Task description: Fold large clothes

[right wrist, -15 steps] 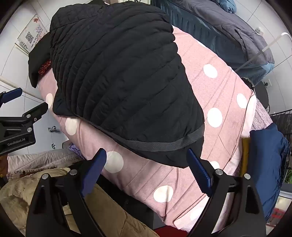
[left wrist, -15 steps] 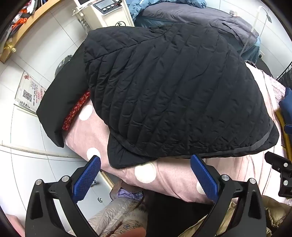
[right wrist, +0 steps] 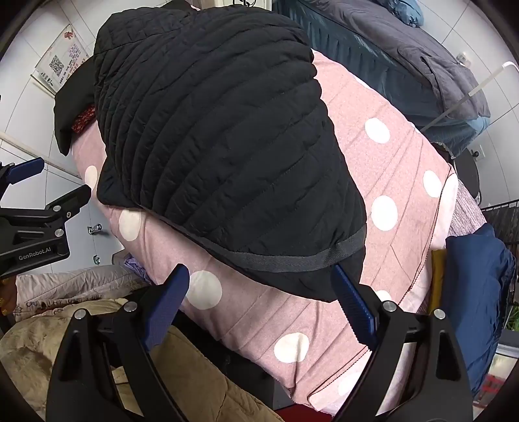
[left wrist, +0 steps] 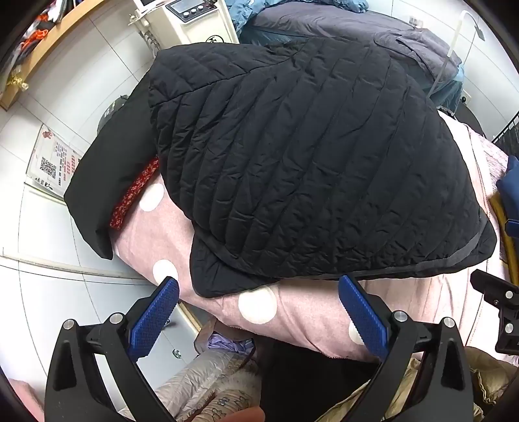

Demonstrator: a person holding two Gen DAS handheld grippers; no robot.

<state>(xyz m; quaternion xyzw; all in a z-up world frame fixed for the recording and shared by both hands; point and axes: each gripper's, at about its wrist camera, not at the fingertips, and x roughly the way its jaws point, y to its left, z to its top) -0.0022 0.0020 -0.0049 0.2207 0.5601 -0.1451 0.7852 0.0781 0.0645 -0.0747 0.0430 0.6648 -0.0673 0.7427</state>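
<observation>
My left gripper (left wrist: 258,319) hangs with its jaws wide apart and nothing between them; my right gripper (right wrist: 261,305) is spread the same way, empty. The black jacket (left wrist: 308,162) lies folded on the pink dotted quilt (right wrist: 389,181), its hem near both sets of blue pads (left wrist: 152,319). A red patterned cloth (left wrist: 134,193) peeks out under the jacket's left edge. A beige coat (right wrist: 97,357) is heaped below me, a navy garment (right wrist: 476,292) at the right, and a grey bed (left wrist: 356,29) beyond.
</observation>
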